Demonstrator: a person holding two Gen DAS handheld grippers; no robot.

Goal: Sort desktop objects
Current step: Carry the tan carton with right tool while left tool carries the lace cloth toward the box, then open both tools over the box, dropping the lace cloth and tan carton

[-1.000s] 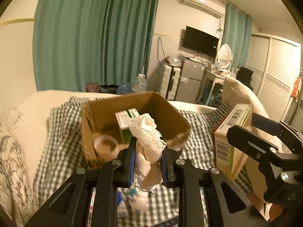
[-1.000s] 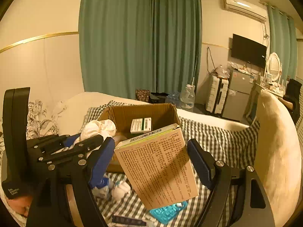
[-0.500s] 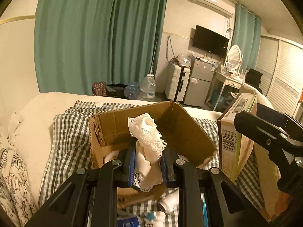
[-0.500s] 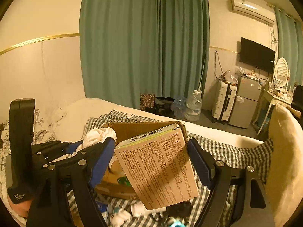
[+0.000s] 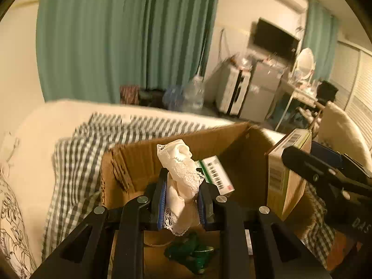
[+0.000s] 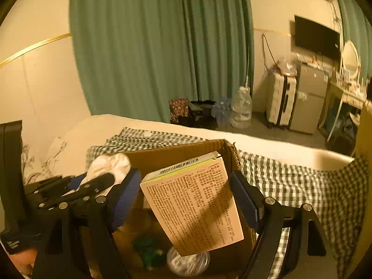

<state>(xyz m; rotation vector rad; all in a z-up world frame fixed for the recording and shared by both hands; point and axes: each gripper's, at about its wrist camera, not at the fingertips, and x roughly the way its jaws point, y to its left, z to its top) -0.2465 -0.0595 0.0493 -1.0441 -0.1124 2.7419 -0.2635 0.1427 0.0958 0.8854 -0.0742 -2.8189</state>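
My left gripper (image 5: 182, 179) is shut on a white lace-edged cloth (image 5: 179, 162), which hangs just above the open cardboard box (image 5: 176, 143). My right gripper (image 6: 184, 179) is shut on a tan printed carton (image 6: 193, 202) with a barcode edge, tilted over the same cardboard box (image 6: 181, 146). In the right wrist view the left gripper (image 6: 93, 177) and its cloth (image 6: 109, 165) are at the left. In the left wrist view the right gripper (image 5: 309, 160) and the carton (image 5: 281, 176) are at the right.
Inside the box lie a green-and-white packet (image 5: 216, 174), a crumpled green item (image 5: 190, 253) and a clear round tub (image 6: 188, 262). The box sits on a checked blanket (image 6: 290, 176) on a bed. Beyond are green curtains, a water jug (image 6: 241, 109) and a suitcase.
Both grippers have moved forward and slightly down with their loads. They now hang over the cardboard box, which fills the lower part of each view. Neither grip has changed.
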